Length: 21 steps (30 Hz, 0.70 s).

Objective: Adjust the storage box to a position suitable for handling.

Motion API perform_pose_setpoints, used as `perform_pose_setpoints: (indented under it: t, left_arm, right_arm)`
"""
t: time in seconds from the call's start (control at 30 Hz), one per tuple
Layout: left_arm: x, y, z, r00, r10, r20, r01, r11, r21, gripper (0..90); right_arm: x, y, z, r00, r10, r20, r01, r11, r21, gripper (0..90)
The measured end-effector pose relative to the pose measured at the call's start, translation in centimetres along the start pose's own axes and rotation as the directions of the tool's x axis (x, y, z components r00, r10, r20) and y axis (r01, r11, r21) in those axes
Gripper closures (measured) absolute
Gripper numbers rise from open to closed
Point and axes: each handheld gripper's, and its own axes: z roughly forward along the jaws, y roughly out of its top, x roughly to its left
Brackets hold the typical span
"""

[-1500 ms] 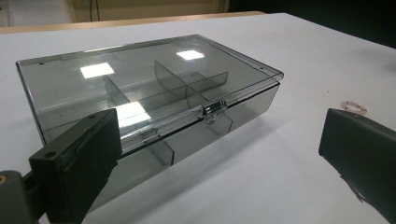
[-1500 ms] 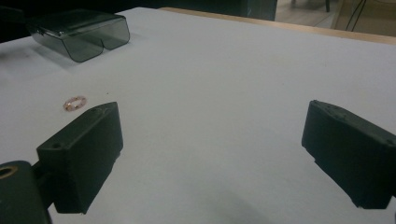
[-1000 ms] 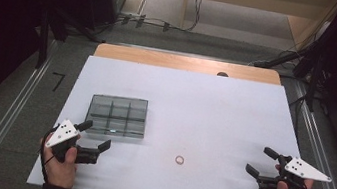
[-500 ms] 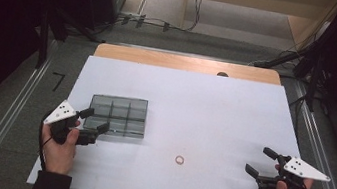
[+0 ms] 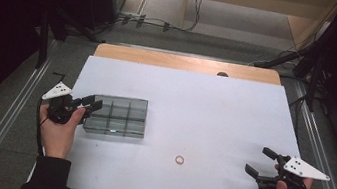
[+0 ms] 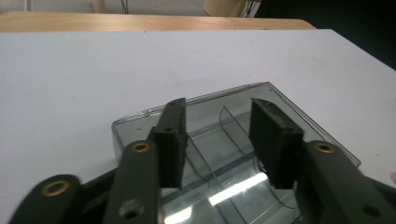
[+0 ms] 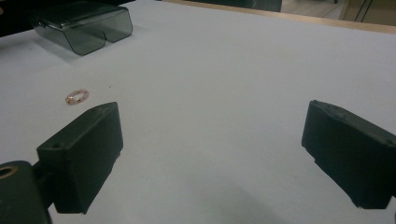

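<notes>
A smoky transparent compartment box (image 5: 115,115) lies on the white table sheet (image 5: 206,100) at the left. My left gripper (image 5: 88,104) hovers at the box's left end; its jaws have just been closing. In the left gripper view the fingers (image 6: 170,135) stand partly closed over the box (image 6: 135,127), with nothing pressed between them. A small pinkish ring (image 5: 179,160) lies flat on the sheet toward the front middle. My right gripper (image 5: 260,161) rests open near the front right, pointing toward the ring (image 7: 77,96) and the box (image 7: 84,25).
A wooden strip (image 5: 186,63) runs along the table's far edge, with cables on the floor beyond. Metal rails (image 5: 18,102) flank both sides of the table. A wide bare stretch of sheet lies between the box and the right gripper.
My left hand has moved up the table along the left side to the box's left end, and its jaws have narrowed. The right hand, the ring and the box have kept still.
</notes>
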Motion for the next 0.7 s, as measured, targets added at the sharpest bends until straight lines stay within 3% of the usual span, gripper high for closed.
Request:
perform_pose_setpoints:
  t: [0.03,0.17,0.2,0.4,0.7]
  left_arm:
    - [0.7,-0.1,0.0,0.9994,-0.033,0.001,0.033,0.9994,-0.005,61.6]
    - [1.6,-0.2,-0.2,0.9982,-0.057,-0.015,0.057,0.9983,-0.006,70.5]
    - [2.3,-0.4,-0.3,0.9966,-0.081,-0.01,0.081,0.9967,-0.005,73.5]
    - [3.6,-1.0,0.0,0.9938,-0.104,-0.039,0.105,0.994,0.031,87.6]
    - [4.8,-1.9,0.2,0.9893,-0.123,-0.078,0.129,0.989,0.073,89.4]
  right_arm:
    - [0.0,0.0,0.0,1.0,-0.001,-0.002,0.001,1.0,0.0,3.9]
    - [0.0,0.0,0.1,1.0,-0.003,0.002,0.003,1.0,0.006,3.9]
    - [0.0,0.0,0.1,1.0,-0.002,0.003,0.002,1.0,0.007,3.9]
    - [0.1,0.0,0.1,0.9999,-0.004,0.009,0.004,1.0,0.007,3.9]
    - [0.1,0.0,0.1,1.0,-0.007,0.005,0.007,1.0,0.014,3.9]
